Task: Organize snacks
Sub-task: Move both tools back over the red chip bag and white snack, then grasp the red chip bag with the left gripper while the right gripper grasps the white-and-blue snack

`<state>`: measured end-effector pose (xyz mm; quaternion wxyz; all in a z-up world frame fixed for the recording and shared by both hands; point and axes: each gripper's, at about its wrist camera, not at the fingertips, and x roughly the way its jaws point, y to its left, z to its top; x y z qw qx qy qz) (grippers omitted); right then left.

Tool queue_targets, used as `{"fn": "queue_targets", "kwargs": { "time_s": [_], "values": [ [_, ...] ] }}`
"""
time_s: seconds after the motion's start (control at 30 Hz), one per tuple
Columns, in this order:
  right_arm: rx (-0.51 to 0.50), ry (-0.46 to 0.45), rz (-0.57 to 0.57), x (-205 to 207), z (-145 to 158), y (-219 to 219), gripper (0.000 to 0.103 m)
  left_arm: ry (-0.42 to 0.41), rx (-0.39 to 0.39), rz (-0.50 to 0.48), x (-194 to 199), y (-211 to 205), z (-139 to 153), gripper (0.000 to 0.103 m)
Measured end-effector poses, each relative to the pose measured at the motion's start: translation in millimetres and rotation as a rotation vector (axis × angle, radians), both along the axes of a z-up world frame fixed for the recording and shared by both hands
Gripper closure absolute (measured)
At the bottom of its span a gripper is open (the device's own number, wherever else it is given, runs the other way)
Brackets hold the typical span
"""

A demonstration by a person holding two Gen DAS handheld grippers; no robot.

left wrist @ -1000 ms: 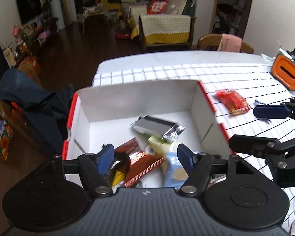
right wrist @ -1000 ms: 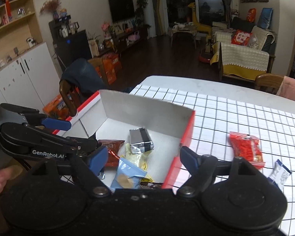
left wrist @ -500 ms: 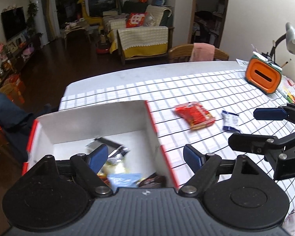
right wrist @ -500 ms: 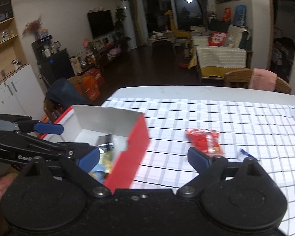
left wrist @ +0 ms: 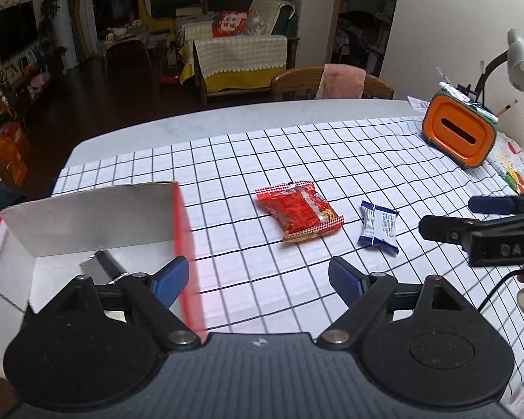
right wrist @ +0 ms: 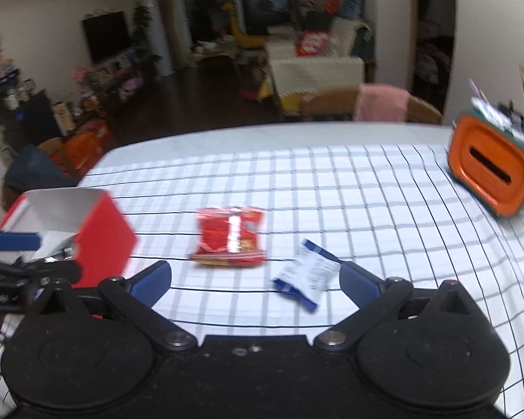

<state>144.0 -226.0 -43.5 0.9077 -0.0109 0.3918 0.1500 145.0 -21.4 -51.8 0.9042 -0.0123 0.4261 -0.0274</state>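
here both claws are spread wide and hold nothing: the left claw (left wrist: 258, 277) hangs over the table (left wrist: 297, 146) just right of the box's red wall, and the right claw (right wrist: 255, 279) hovers above the checked cloth with the blue-and-white packet (right wrist: 305, 274) just inside its right pad. judging by that, the step in hand is picking up 1 of the 2 loose snacks. to do it well, the right claw should drop straight down, centre the small packet between both pads rather than clipping a crimped end, and close gently, since the wrapper looks thin and slippery. the red packet (right wrist: 230, 237) lies flat just beyond the gap, a little left of the blue one and apart from it. further left stands the box (left wrist: 87, 216), with a silver packet (left wrist: 99, 265) showing inside.
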Motion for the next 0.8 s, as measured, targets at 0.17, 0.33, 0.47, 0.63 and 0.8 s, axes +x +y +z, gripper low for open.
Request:
{"fn": "queue_targets", "kwargs": {
  "time_s": [0.17,0.33,0.47,0.63,0.8],
  "values": [
    [-0.017,0.064,-0.078,38,-26,-13,0.000,0.028,-0.003,0.035,22,-15,-13,0.016],
    [-0.024,0.126,-0.137,71,-55,-20,0.002,0.055,0.022,0.072,40,-25,-26,0.016],
    [-0.032,0.170,-0.174,93,-79,-24,0.004,0.081,0.026,0.097,54,-27,-35,0.016],
    [-0.060,0.195,-0.198,107,-98,-21,0.008,0.117,0.029,0.125,71,-27,-43,0.016],
    [-0.078,0.207,-0.206,114,-109,-17,0.014,0.142,0.041,0.149,88,-31,-51,0.016]
  ]
}}
